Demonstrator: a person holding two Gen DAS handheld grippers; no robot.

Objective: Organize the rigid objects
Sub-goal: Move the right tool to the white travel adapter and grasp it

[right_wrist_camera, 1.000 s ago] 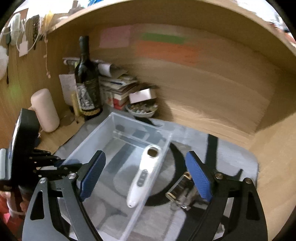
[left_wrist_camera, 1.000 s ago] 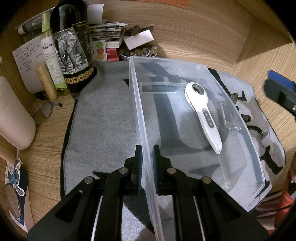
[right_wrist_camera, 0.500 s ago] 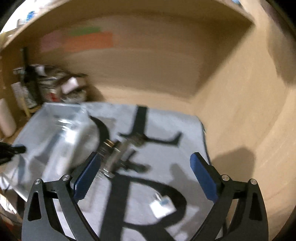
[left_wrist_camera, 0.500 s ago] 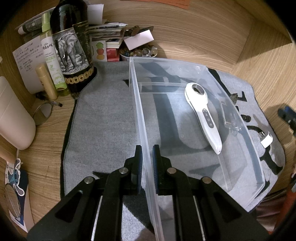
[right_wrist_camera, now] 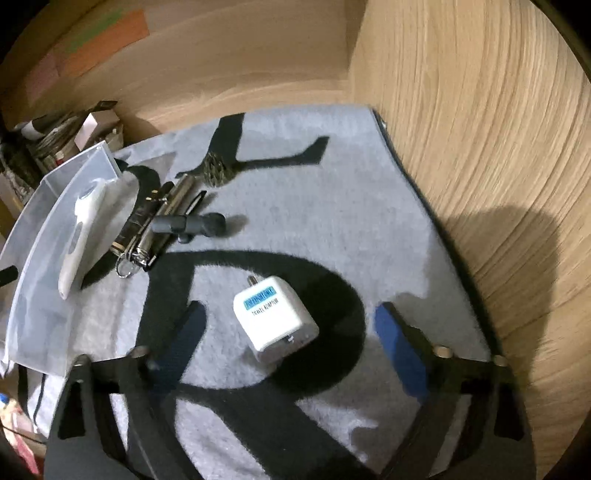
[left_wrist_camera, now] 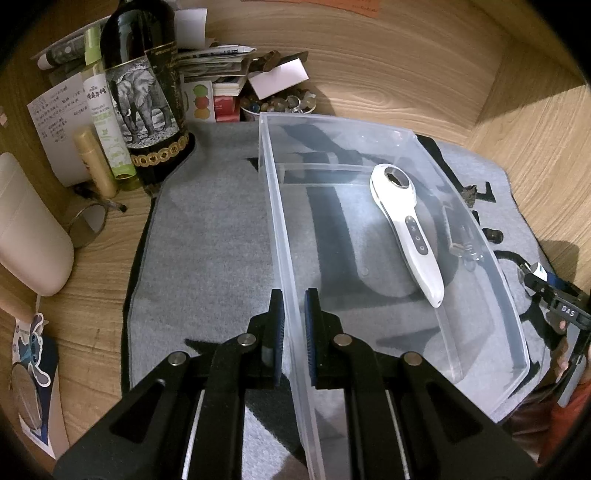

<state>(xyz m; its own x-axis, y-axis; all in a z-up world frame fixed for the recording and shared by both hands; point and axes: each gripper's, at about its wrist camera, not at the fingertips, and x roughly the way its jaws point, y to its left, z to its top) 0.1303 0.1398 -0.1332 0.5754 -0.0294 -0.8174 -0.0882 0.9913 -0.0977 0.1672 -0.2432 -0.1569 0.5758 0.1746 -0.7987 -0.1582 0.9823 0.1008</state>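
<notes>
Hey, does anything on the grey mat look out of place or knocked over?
Nothing is spilled or broken. The white plug adapter lies tipped on the mat, and a jumble of pens and small tools sits outside the clear bin.

Wooden tabletop (left_wrist_camera: 92,280), walled by wood panelling. Grey mat (left_wrist_camera: 207,236) with black lettering spread over it. Back left corner: dark wine bottle (left_wrist_camera: 146,99) with elephant label, upright; green spray bottle (left_wrist_camera: 107,122) and gold tube (left_wrist_camera: 94,162) just beside it; handwritten paper note (left_wrist_camera: 55,122) behind them; stack of books and papers (left_wrist_camera: 218,70); bowl of small trinkets (left_wrist_camera: 277,103). Cream rounded container (left_wrist_camera: 26,236) at the left edge. Orange and green sticky notes (right_wrist_camera: 99,33) on the back wall.
</notes>
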